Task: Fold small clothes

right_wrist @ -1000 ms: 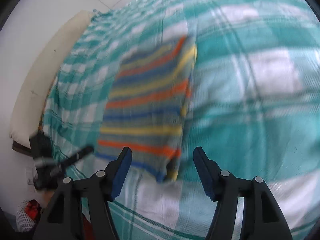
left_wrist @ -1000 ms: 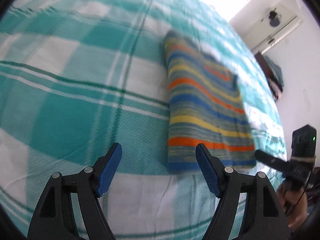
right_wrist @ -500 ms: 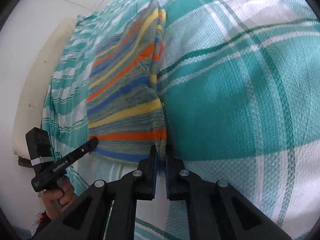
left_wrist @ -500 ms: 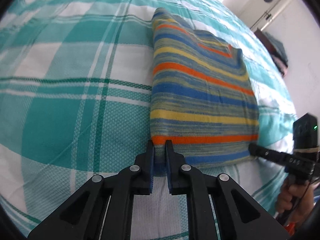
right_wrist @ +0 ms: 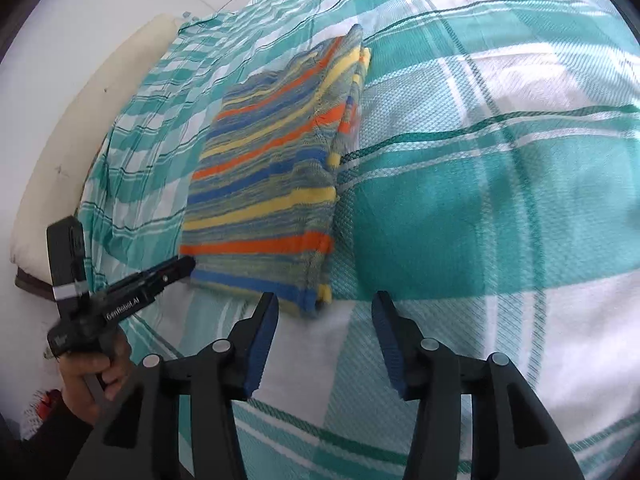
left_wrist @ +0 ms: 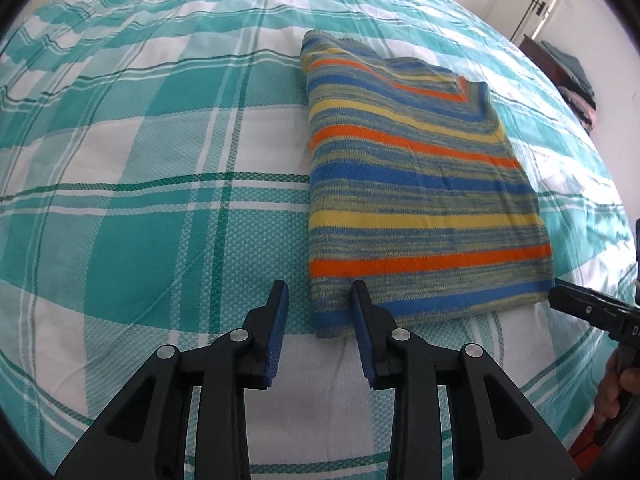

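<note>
On checked bedspread (left_wrist: 160, 220), folded striped garment (left_wrist: 420, 200), hand-held grippers opening.

I saw the bed (left_wrist: 168, 200) covered by a teal-and-white checked sheet, lightly wrinkled. One folded striped garment (left_wrist: 416, 200) lay flat on it, stripes orange, yellow, blue; a pale pillow (right_wrist: 80, 136) rested at the far edge.

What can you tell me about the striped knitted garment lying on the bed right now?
The striped knitted garment is a soft knit with orange, yellow and blue bands on a mottled grey-green ground. It lies folded into a flat, layered rectangle on the teal-and-white checked bedsheet, with stacked edges showing along one side. Both near corners rest on the sheet: one sits between the opening jaws of the left hand-held gripper, the other just ahead of the opening right hand-held gripper. No pad presses it.
</note>
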### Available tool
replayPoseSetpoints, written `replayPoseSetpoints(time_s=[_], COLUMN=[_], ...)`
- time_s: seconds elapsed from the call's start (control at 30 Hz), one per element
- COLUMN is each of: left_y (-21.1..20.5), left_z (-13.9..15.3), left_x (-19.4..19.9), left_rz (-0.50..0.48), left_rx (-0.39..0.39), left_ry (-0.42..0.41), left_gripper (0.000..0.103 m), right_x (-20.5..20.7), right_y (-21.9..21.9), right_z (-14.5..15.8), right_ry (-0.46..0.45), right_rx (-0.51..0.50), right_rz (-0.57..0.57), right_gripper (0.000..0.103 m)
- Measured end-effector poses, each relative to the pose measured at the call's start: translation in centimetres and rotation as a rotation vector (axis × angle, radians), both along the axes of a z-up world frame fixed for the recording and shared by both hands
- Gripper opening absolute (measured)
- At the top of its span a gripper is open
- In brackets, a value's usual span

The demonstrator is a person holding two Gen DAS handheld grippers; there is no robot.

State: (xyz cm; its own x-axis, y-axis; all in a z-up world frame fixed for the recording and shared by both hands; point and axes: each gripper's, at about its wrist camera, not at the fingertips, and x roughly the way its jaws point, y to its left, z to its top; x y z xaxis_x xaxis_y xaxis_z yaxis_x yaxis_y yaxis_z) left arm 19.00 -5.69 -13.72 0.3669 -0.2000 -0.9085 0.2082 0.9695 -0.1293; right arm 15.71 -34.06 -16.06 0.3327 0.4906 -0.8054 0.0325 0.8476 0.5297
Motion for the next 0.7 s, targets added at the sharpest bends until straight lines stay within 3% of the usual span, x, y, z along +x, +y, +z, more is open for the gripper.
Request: replayPoseSetpoints(time_s=[0.2,0.33,0.43,0.57,0.63,0.7], left_y=[-1.0,1.0,2.2,-0.5,-2.5,-4.2], left_z=[0.4,2.4,4.3,5.9,5.6,3.8], left_x=[0.3,0.2,1.7,5.1,6.1,7.3], left_rz=[-0.015,0.011,0.036,-0.022,-0.071,-0.098], left_rx=[0.029,0.033,-0.01,-0.1,-0.112,-0.098], left_ry=[-0.006,-0.047,-0.085,-0.124,-0.15,-0.125], left_gripper=[0.035,0.042,0.044,0.044,0.044,0.044], right_x=[-0.5,0.3,1.7,5.8,8.3,10.3], right_y=[-1.5,-2.7,-3.9,-3.0,-1.4,0.3], right_z=[0.4,1.7,3.7,6.1,7.3,7.8], right_ry=[0.001,-0.026,-0.096,-0.2,-0.284,-0.351], right_rx=[-0.029,-0.135,-0.21,-0.248,-0.254,-0.262], right_rz=[0.005,0.02,0.001,0.046,0.097,0.158], right_gripper=[0.049,0.049,0.049,0.049,0.049,0.049])
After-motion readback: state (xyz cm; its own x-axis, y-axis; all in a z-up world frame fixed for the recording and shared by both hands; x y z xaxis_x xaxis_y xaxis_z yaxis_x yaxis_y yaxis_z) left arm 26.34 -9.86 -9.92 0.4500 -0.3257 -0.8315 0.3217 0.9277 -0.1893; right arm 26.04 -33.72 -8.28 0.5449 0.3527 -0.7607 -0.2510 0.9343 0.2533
